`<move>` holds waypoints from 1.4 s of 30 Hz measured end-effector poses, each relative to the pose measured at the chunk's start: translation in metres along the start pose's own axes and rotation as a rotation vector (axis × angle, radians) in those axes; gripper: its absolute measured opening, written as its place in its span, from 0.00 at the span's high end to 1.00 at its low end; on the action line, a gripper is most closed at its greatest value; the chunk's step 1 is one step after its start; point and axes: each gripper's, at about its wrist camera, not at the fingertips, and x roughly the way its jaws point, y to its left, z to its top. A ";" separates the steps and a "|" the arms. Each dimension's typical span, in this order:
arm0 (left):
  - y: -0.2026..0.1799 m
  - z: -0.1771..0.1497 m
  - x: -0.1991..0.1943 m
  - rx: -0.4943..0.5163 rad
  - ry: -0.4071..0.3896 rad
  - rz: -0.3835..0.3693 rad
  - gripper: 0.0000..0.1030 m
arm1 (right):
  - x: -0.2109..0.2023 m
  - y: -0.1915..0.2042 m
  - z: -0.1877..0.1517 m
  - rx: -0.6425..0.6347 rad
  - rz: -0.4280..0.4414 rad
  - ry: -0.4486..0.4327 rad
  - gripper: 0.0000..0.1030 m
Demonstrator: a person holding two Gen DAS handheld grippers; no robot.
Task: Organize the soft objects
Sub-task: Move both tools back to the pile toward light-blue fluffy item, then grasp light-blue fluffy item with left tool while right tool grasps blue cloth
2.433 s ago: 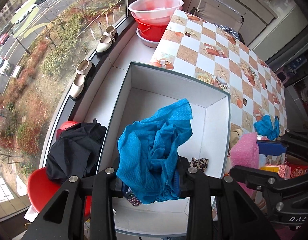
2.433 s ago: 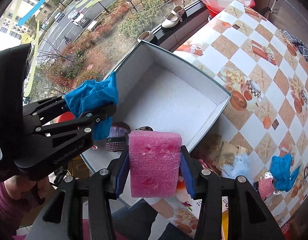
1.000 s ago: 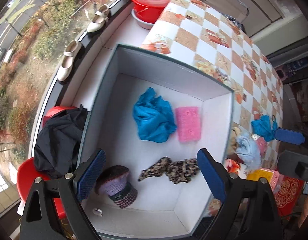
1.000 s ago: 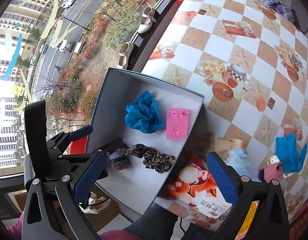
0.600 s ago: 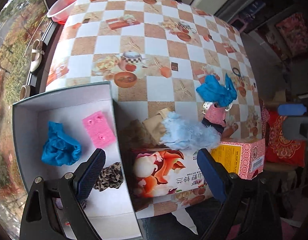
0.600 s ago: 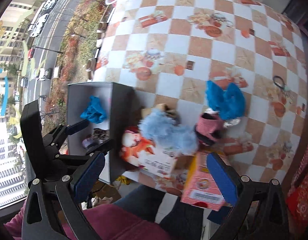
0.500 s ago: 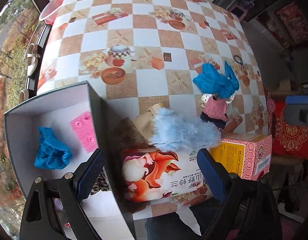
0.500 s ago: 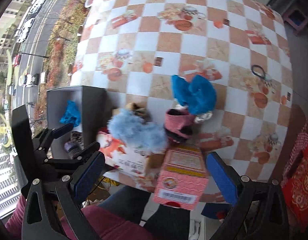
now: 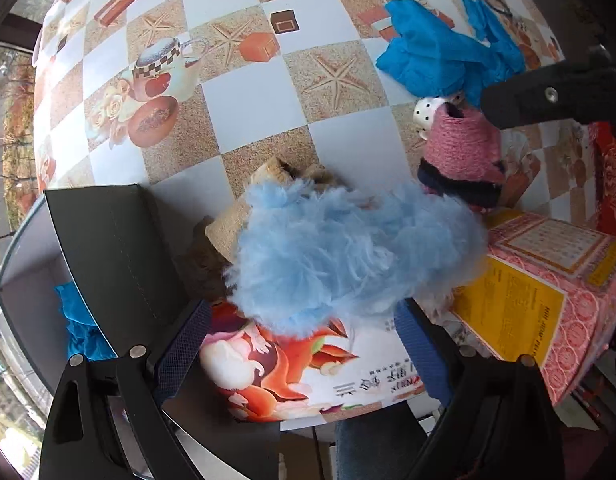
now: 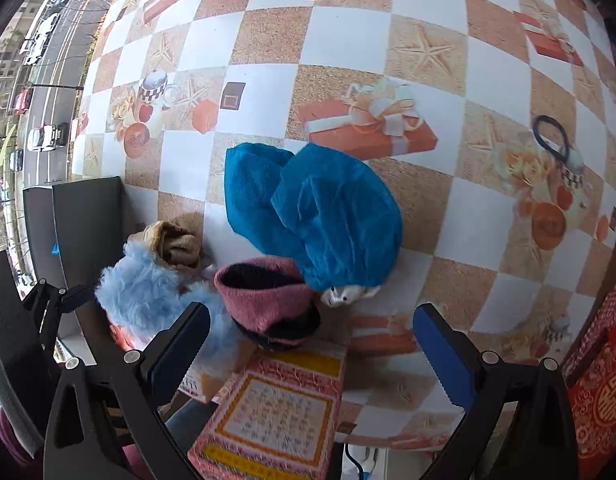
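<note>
Both are empty right now: the left hand-held gripper (image 9: 300,344) hangs with its jaws spread wide over the fluffy light-blue furry thing (image 9: 347,256), and the right hand-held gripper (image 10: 311,340) is just as wide apart above the pink knitted hat with the dark band (image 10: 268,300). The leftover soft stuff is bunched at the near edge of the checkered table (image 10: 347,40): the blue fluff partly lies on a flat printed carton with a cartoon picture (image 9: 292,364), a tan fuzzy sock-like piece (image 10: 174,244) is tucked up against it, and the bright blue crumpled cloth (image 10: 319,212) overlaps the hat's far side. The dark-walled open box (image 9: 108,248) sits just left of the pile, with some blue fabric (image 9: 78,328) visible inside. What I'd worry about is that everything's touching, so a grab at the fluff could easily drag the tan piece along or pinch only loose fur and slip off. Going for the hat, the jaws might snag the blue cloth or bump the pink-and-yellow patterned box (image 10: 276,412) right beside it. Also the two tools are close, so reaching at once risks a clash
</note>
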 end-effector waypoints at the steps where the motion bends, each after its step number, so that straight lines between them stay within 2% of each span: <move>1: -0.002 0.005 0.003 0.004 0.005 0.029 0.08 | 0.006 0.001 0.005 -0.003 -0.005 0.003 0.00; 5: -0.005 0.027 0.005 -0.010 -0.016 0.112 0.08 | 0.018 -0.008 0.019 0.012 -0.059 -0.028 0.00; 8: 0.003 0.051 0.001 -0.056 -0.071 0.135 0.08 | 0.013 -0.037 0.020 0.094 -0.090 -0.077 0.00; 13: 0.043 0.092 -0.030 -0.229 -0.194 0.051 0.08 | -0.005 -0.114 0.004 0.302 -0.162 -0.154 0.00; 16: 0.065 0.098 -0.051 -0.306 -0.233 -0.051 0.08 | -0.016 -0.162 -0.020 0.450 -0.144 -0.194 0.00; 18: 0.067 0.097 -0.057 -0.291 -0.230 -0.084 0.08 | -0.019 -0.183 -0.036 0.514 -0.094 -0.204 0.00; 21: 0.049 0.099 -0.050 -0.231 -0.182 -0.080 0.08 | -0.016 -0.189 -0.048 0.528 -0.014 -0.202 0.00; 24: 0.029 0.099 -0.033 -0.188 -0.124 -0.068 0.08 | -0.014 -0.172 -0.047 0.479 0.049 -0.219 0.00; 27: 0.014 0.102 -0.015 -0.156 -0.077 -0.049 0.08 | -0.008 -0.136 -0.033 0.388 0.080 -0.218 0.00; 30: 0.003 0.106 0.002 -0.130 -0.028 -0.012 0.08 | 0.003 -0.109 -0.017 0.305 0.048 -0.206 0.00; 34: -0.002 0.113 0.019 -0.128 0.003 0.026 0.08 | 0.023 -0.099 -0.010 0.269 -0.068 -0.173 0.00; 39: 0.006 0.119 0.026 -0.163 -0.022 0.076 0.08 | 0.027 -0.159 -0.042 0.443 -0.141 -0.165 0.00; 40: 0.010 0.120 0.024 -0.172 -0.039 0.076 0.08 | 0.026 -0.173 -0.050 0.477 -0.136 -0.162 0.00; 42: 0.014 0.122 0.018 -0.188 -0.062 0.081 0.08 | 0.020 -0.196 -0.067 0.533 -0.075 -0.184 0.00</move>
